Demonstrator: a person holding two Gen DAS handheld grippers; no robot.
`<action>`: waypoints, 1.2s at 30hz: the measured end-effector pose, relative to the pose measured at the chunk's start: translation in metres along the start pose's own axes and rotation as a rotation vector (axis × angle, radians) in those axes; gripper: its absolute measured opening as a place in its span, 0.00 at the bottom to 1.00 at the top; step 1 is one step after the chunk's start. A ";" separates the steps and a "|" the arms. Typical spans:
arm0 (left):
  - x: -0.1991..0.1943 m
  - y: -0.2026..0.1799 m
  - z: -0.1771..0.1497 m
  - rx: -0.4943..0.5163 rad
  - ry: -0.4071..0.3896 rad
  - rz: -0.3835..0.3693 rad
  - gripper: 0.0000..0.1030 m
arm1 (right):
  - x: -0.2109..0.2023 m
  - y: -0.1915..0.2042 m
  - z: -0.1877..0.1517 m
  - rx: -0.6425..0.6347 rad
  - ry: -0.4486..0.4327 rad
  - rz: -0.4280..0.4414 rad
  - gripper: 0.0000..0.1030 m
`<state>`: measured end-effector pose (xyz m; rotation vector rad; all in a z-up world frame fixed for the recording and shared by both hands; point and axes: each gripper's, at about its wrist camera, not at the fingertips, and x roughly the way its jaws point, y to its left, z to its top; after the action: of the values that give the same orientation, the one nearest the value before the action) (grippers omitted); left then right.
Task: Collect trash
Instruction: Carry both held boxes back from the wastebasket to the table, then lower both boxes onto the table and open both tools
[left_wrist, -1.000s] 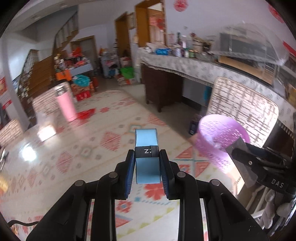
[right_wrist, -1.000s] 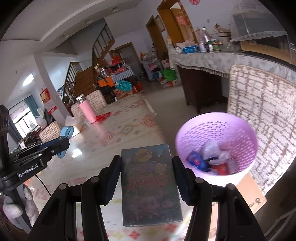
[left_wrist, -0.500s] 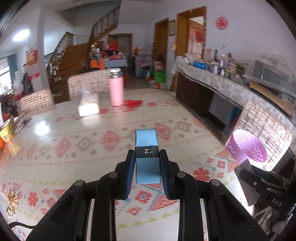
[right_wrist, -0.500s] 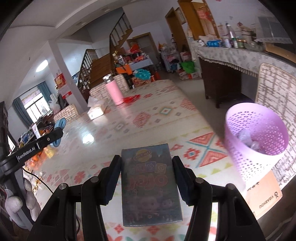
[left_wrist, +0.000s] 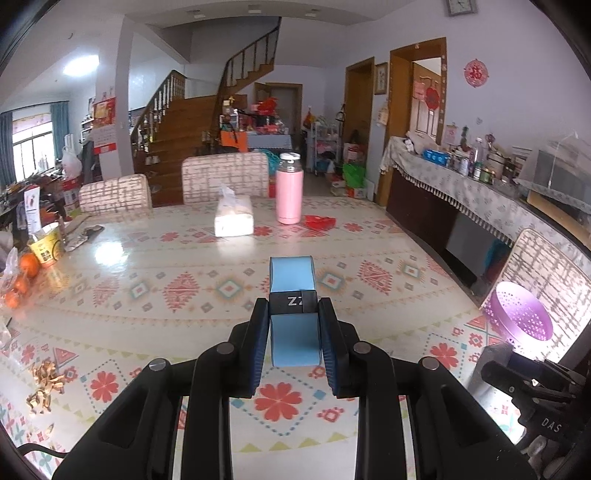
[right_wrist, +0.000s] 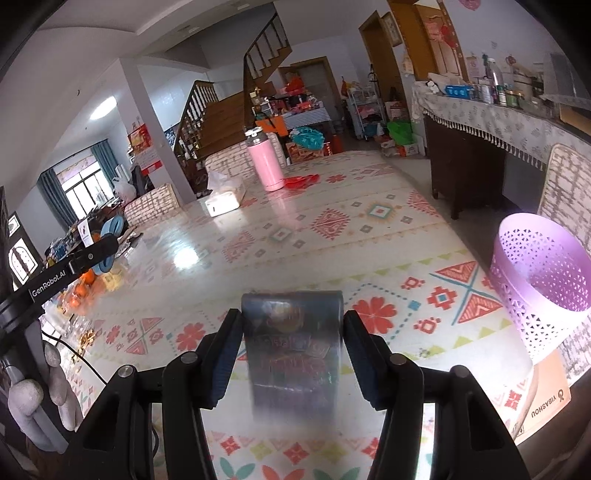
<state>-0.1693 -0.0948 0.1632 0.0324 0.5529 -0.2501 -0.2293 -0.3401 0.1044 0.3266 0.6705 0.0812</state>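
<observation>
Two pieces of trash are held: a light-blue box with a black band (left_wrist: 293, 325) in the left tongs (left_wrist: 293, 343), a dark printed packet (right_wrist: 293, 350) in the right tongs (right_wrist: 293, 354). Each should be carried over the perforated lilac plastic basket (right_wrist: 539, 280) at the desk's (right_wrist: 295, 229) right edge, then released.

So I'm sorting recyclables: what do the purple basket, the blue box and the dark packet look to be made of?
Purple basket: moulded plastic, going by the punched triangle holes and translucent walls. Blue box in the left gripper: probably matte cardboard, with flat faces and a black band. Dark packet in the right gripper: glossy printed surface, maybe film or coated card; too blurred to tell.
</observation>
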 end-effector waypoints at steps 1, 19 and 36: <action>0.000 0.002 0.000 -0.002 -0.002 0.000 0.25 | 0.001 0.002 0.000 -0.004 0.003 0.001 0.58; 0.034 0.016 -0.014 -0.039 0.097 -0.018 0.25 | 0.046 -0.010 -0.017 0.034 0.113 -0.017 0.81; 0.100 0.032 -0.059 0.013 0.292 0.023 0.72 | 0.105 0.019 -0.039 -0.130 0.229 -0.138 0.66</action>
<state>-0.1102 -0.0809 0.0592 0.0883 0.8404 -0.2276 -0.1711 -0.2930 0.0189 0.1464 0.9084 0.0303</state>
